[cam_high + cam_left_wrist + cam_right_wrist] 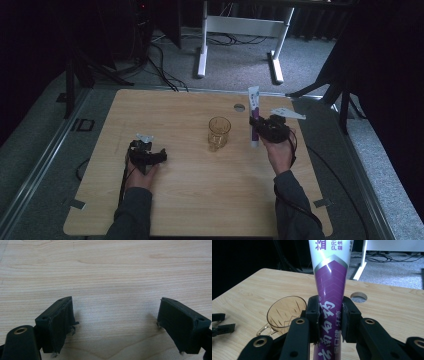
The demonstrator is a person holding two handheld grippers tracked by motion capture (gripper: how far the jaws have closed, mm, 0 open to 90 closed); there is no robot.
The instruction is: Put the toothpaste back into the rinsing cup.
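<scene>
We see a toothpaste tube (254,116), white at its flat crimped end and purple lower down, printed with white characters and a silver chevron band. It stands upright, crimped end up and cap end down, toward the counter's far right corner. It is clamped at its purple lower part between the right gripper's (330,320) two pads. Just to its left, near the counter's middle, stands an amber, see-through glass cup (219,133), upright and open-mouthed, with a small handle.
</scene>
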